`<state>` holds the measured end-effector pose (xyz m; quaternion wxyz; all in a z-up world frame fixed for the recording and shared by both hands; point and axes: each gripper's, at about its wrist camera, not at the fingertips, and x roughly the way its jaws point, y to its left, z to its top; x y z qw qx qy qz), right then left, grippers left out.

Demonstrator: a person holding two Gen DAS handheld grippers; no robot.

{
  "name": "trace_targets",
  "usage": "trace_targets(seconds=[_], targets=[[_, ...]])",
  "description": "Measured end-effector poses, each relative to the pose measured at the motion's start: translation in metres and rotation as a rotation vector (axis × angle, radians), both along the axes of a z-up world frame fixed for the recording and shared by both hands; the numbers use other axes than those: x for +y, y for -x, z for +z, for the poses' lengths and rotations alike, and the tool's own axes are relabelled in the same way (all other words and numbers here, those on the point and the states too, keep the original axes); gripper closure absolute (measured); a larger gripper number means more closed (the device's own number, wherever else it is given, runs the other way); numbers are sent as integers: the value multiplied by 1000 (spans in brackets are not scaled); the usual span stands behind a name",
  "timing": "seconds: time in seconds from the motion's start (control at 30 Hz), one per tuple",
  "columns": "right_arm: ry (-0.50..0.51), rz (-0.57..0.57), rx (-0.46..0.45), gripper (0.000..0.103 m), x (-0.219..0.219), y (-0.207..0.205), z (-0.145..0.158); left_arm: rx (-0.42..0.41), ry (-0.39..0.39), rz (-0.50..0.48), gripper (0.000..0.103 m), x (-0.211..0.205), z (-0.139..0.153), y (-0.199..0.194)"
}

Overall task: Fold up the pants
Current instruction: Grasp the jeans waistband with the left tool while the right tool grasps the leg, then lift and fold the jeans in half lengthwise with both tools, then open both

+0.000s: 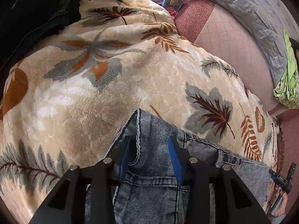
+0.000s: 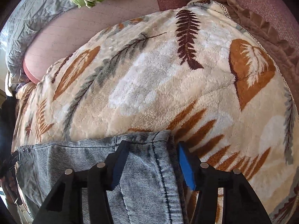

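Denim is filling the bottom of both wrist views: the pants (image 1: 149, 177) are lying across the near edge of a leaf-patterned blanket (image 1: 112, 74), spread there, I judge, to give a flat soft bed for folding.

I am holding the left gripper (image 1: 151, 155) over a raised corner of the waist end, at 6 o'clock in its view. Its jaws are standing part-way apart with a stitched fold of cloth between them. Whether the blue pads (image 1: 174, 160) are pressing on it I cannot tell (the far pad is in shadow).

I am keeping the right gripper (image 2: 153, 160) at the other corner, its jaws also part-way apart and straddling the seamed edge. A gap is showing between cloth and right-hand pad, so I am not counting this as a grip.

Both tools are sitting on one edge, presumably to lift it evenly and carry it over.

A green cloth (image 1: 287, 78) is lying at 3 o'clock in the left view, well apart.
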<state>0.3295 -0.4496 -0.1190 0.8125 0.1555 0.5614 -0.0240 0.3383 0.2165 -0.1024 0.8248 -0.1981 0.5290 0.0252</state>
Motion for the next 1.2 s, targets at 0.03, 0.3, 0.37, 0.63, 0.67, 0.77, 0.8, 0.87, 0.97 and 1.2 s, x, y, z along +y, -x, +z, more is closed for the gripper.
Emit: trace_targets(seconds=[0.03,0.3,0.37,0.63,0.67,0.77,0.8,0.87,0.97,1.2], targets=[[3,1,0,47,1,0,0,-2,-6,2,62,-1,0,-3],[73,26,-27,81,12,0,14,-9,-170,-5,101,-17,6,-9],[73,22,-52,82,12,5,23,-52,-158,4,101,-14,21,-2],[50,11,-246,83,11,52,93,-270,-154,-33,101,-15,105,69],[48,14,-276,83,12,64,103,-306,-145,-36,101,-14,116,85],[35,25,-351,83,14,105,129,-394,-128,-61,100,-10,143,144],[26,26,-369,83,13,122,135,-412,-117,-71,100,-9,148,164],[17,33,-404,83,13,159,143,-444,-87,-100,100,-4,152,208],[5,40,-413,83,13,220,137,-426,-101,-150,100,-1,137,265],[-37,60,-183,78,9,321,48,-147,-121,-173,88,21,47,318]])
